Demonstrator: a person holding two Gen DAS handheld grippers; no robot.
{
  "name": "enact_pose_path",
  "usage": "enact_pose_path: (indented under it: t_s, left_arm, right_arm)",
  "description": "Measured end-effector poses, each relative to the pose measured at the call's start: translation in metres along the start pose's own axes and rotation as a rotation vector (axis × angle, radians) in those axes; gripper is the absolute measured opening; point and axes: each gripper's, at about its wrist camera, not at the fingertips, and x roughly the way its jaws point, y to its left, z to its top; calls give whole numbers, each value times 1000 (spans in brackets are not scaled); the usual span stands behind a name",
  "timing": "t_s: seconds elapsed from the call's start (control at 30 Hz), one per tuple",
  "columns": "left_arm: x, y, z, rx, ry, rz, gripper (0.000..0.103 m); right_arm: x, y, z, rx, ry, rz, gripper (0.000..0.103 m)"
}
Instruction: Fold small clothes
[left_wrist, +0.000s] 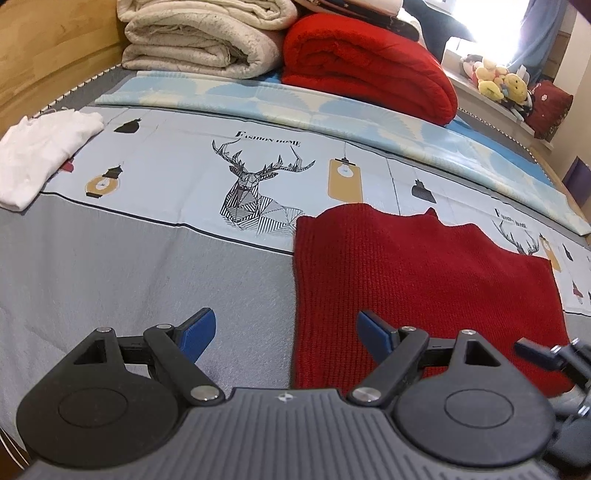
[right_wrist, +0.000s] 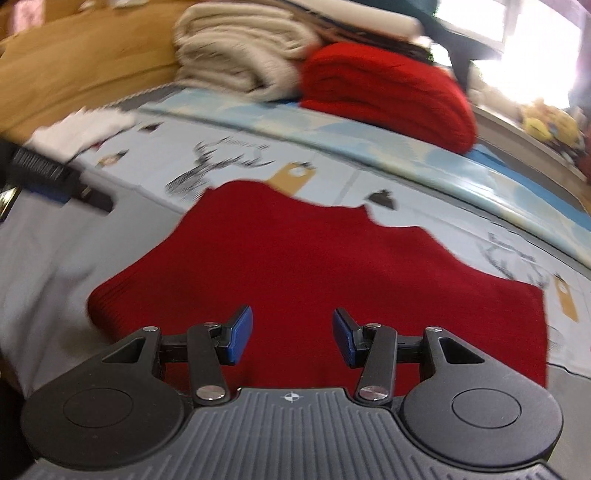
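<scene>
Bed (left_wrist: 110, 258): grey and pale-blue printed cover, wide flat working area; folded blankets stacked at the far end, well apart from the work.

Red knit (left_wrist: 424, 288): lies flat on the cover, just ahead of both grippers. It already looks folded once, with a straight left edge; judgement only.

White garment (left_wrist: 40, 155): folded, far left corner, near the headboard. Leave it alone.

Left gripper (left_wrist: 286, 334): fingers wide, nothing between them, hovering over the knit's left edge, one finger over bare cover.

Right gripper (right_wrist: 291, 336): fingers about half open, empty, over the knit's near portion. View is blurred, so contact cannot be read.

Step, as judged: take the near hem for the next fold. You should pinch all the layers together at both near corners, lift evenly, carry the hem straight to the far edge, and keep that left edge aligned.
</scene>
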Motion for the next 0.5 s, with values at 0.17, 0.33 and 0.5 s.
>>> enact_pose_path:
  t_s: [0.17,0.33,0.5]
  left_arm:
    - [3,2,1,-16,8,-5,87]
    - [6,0,2,-5,18,-10,87]
    - [9,2,3,-12,28,-15,87]
  right_arm:
    - [16,35,-2,-86,28,95,59]
    - [31,68,-9,-200,68,175,71]
    - [55,94,-23,-323,124,142,72]
